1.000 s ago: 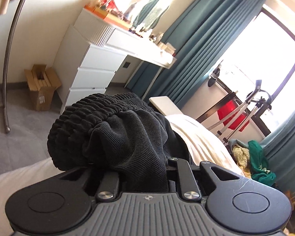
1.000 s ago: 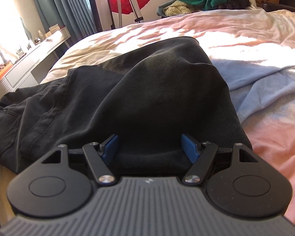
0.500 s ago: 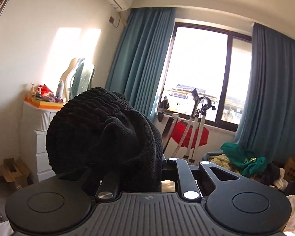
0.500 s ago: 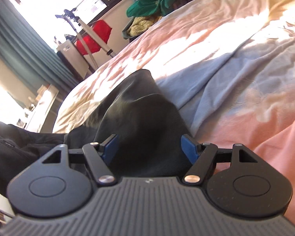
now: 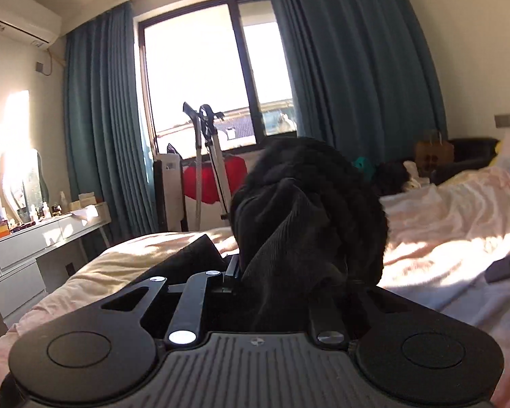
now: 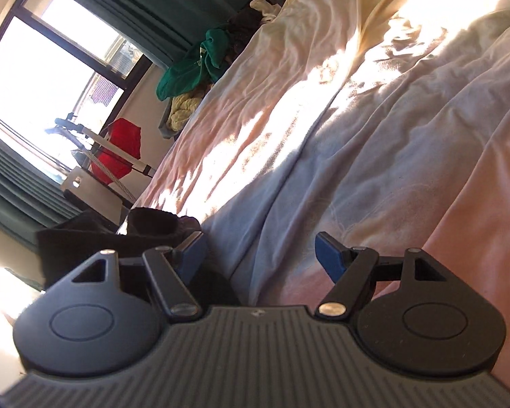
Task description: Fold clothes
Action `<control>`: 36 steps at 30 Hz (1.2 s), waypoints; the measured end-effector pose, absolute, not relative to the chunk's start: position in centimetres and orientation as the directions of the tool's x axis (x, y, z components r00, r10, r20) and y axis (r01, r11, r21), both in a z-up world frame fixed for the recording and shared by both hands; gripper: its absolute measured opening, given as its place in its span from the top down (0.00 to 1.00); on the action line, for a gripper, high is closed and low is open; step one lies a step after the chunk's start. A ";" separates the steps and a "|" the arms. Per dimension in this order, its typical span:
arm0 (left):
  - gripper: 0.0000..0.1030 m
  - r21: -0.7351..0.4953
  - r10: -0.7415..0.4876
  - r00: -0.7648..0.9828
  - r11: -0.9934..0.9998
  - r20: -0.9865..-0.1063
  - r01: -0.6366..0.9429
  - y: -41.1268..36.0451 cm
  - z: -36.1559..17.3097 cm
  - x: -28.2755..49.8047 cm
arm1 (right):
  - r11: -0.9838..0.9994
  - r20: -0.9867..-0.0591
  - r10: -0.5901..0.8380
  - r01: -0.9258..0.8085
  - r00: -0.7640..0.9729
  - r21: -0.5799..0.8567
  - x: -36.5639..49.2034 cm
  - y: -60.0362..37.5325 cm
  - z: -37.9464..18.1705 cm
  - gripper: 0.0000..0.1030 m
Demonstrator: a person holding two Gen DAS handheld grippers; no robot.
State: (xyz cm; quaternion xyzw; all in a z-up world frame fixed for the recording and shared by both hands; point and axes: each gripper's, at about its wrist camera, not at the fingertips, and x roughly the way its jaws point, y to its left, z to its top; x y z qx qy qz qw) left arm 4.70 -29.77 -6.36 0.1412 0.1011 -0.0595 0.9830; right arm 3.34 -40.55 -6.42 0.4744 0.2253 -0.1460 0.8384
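Left wrist view: the black pants [image 5: 309,224] are pinched by the left gripper [image 5: 289,278], bunched at 12 o'clock above the bed [image 5: 442,224]. The right gripper [image 6: 260,251] is spread wide, empty. The bunched cloth could be dropped crooked.

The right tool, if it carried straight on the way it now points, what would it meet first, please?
Most likely the bedding: the right tool stands open and empty, aimed low across the pale blue and pink duvet, which fills its line. The black garment lies off to its left. Depth is unclear.
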 end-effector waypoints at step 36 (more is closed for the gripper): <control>0.15 -0.078 -0.052 0.826 0.997 -0.561 0.010 1.6 -4.5 8.8 | 0.493 -0.411 0.259 0.247 0.874 0.835 9.3 -34.0 -7.4 0.50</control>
